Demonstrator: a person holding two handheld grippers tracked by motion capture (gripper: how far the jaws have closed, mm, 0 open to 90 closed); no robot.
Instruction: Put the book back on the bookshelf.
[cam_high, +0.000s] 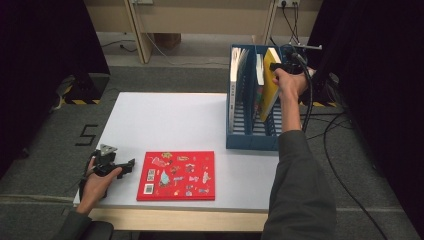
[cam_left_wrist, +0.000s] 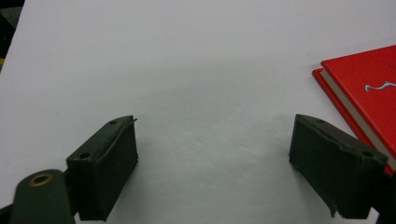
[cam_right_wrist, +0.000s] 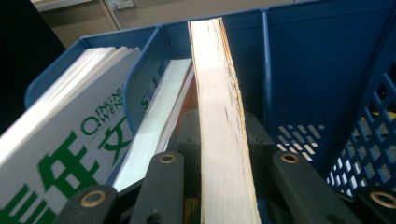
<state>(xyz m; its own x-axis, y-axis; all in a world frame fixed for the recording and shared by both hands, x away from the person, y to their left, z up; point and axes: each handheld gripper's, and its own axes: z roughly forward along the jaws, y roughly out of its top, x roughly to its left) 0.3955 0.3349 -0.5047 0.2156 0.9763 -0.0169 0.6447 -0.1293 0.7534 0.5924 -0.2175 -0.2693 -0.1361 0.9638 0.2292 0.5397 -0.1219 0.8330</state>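
This looks like a lab set up for recording. Black curtains (cam_high: 45, 60) hang at the left and right of the frame, and cables (cam_high: 345, 150) trail over grey carpet at the right. Hazard tape (cam_high: 80, 101) and a taped number (cam_high: 87, 135) mark the floor at left, and a wall socket (cam_high: 287, 3) sits at the top edge.

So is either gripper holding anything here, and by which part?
The right gripper is shut on the yellow book, gripping its page edge near the top as it stands in the blue file rack. The left gripper is open, holding nothing.
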